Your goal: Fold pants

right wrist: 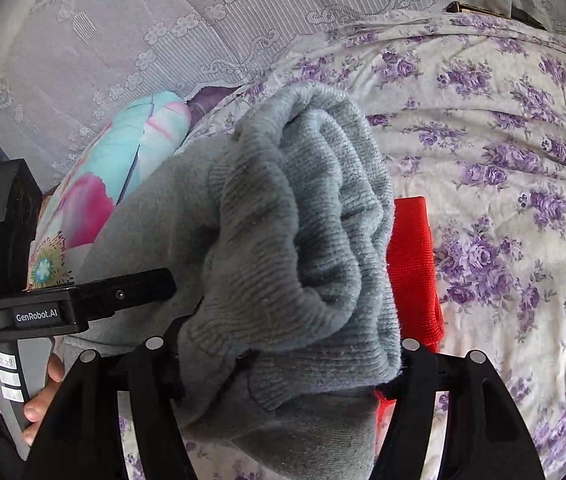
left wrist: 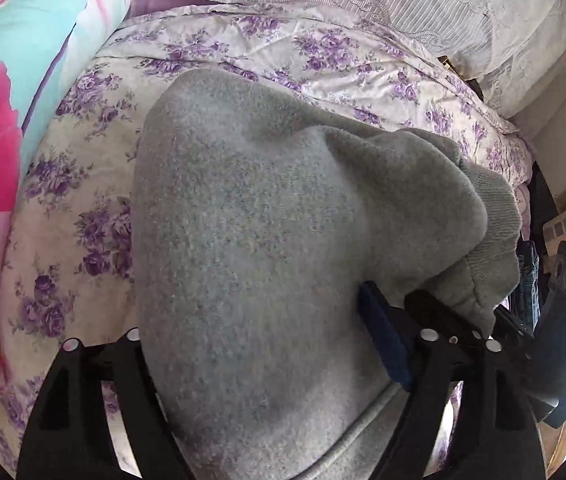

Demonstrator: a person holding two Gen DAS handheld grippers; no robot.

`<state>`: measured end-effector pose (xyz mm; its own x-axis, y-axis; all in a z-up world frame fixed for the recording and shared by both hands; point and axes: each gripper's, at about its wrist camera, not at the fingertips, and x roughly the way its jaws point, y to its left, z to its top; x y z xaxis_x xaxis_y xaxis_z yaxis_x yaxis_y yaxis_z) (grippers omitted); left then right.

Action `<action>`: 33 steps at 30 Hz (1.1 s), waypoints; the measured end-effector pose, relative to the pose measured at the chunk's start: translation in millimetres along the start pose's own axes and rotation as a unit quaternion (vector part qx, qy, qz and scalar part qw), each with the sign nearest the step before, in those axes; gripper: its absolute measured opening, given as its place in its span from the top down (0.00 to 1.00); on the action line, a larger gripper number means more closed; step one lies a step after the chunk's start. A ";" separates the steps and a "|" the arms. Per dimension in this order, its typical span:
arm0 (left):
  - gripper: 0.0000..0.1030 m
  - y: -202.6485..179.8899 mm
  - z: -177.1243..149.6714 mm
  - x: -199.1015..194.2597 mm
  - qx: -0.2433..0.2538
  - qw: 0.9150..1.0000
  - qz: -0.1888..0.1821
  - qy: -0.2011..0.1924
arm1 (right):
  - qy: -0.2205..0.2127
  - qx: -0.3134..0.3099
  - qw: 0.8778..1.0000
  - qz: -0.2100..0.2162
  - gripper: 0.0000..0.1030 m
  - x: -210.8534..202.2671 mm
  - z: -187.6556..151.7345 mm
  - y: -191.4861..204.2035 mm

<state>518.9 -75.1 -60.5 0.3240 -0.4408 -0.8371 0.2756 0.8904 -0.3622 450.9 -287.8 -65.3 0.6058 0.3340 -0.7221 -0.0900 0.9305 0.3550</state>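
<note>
Soft, even daylight in both views, moderately bright, no hard shadows. I see the brightest patch at the lower right edge of the left wrist view, washed out near white. The grey pants (left wrist: 251,240) fill the near field and look fuzzy, slightly soft; a dim shadow sits under their folds. The floral bedspread (right wrist: 503,168) is sharper at mid-distance. Strong fisheye bending, black vignette corners on both. The lace curtain (right wrist: 131,40) is pale, low contrast. Colours slightly cool.

My two wrist views look forward, pressed close against the grey pants (left wrist: 251,240); both share the floral bedspread (right wrist: 503,160) beyond.
</note>
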 end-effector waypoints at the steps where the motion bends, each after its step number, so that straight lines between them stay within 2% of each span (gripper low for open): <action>1: 0.16 3.4 -0.1 0.3 -0.006 1.000 0.000 -0.001 | 0.004 0.000 1.000 -0.003 0.33 0.8 3.4 -0.3; 5: 0.15 2.1 -6.3 -12.8 -0.001 1.000 0.025 -0.012 | 0.031 0.001 0.999 -0.031 0.31 -10.4 12.5 5.2; 7: 0.15 -0.3 -9.1 -24.3 0.008 0.999 0.049 -0.020 | 0.022 -0.005 0.998 -0.061 0.26 -24.8 12.6 7.7; 9: 0.14 -1.1 -13.6 -39.1 0.010 0.997 0.070 -0.028 | 0.010 0.003 0.997 -0.075 0.21 -43.0 14.8 3.3; 11: 0.14 -0.9 -18.7 -57.2 0.001 0.996 0.088 -0.036 | 0.000 0.022 0.995 -0.095 0.21 -61.3 16.6 0.7; 13: 0.14 -9.1 -28.5 -85.1 0.004 0.992 0.111 -0.062 | -0.032 0.012 0.984 -0.173 0.21 -88.5 13.9 11.9; 14: 0.13 -16.3 -35.7 -101.5 0.012 0.990 0.119 -0.080 | -0.055 0.003 0.979 -0.196 0.21 -105.9 12.1 17.7; 17: 0.05 -47.4 -66.1 -153.3 0.047 0.978 0.147 -0.141 | -0.114 0.005 0.975 -0.191 0.21 -162.9 5.2 35.2; 20: 0.05 -80.6 -105.7 -198.2 0.074 0.965 0.164 -0.192 | -0.158 0.018 0.972 -0.175 0.11 -217.8 -12.9 55.9; 22: 0.05 -99.3 -138.9 -222.9 0.087 0.954 0.182 -0.219 | -0.174 0.003 0.969 -0.178 0.06 -243.9 -35.8 73.0; 25: 0.05 -115.8 -188.8 -240.6 0.083 0.937 0.240 -0.238 | -0.180 -0.044 0.966 -0.182 0.04 -260.6 -87.0 93.7; 27: 0.05 -117.3 -220.9 -242.5 0.075 0.936 0.252 -0.232 | -0.160 -0.063 0.971 -0.168 0.04 -256.1 -123.5 97.5; 30: 0.05 -106.7 -258.5 -239.2 0.052 0.948 0.219 -0.225 | -0.124 -0.051 0.980 -0.146 0.04 -238.3 -167.0 91.7; 33: 0.05 -95.3 -277.0 -228.5 0.028 0.949 0.219 -0.226 | -0.129 -0.028 0.978 -0.159 0.04 -219.5 -192.3 79.9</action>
<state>168.0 -27.8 51.7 0.7705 -0.0447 -0.6358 0.0686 0.9976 0.0130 158.8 -258.0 7.4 0.7883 -0.0158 -0.6151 0.0969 0.9904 0.0987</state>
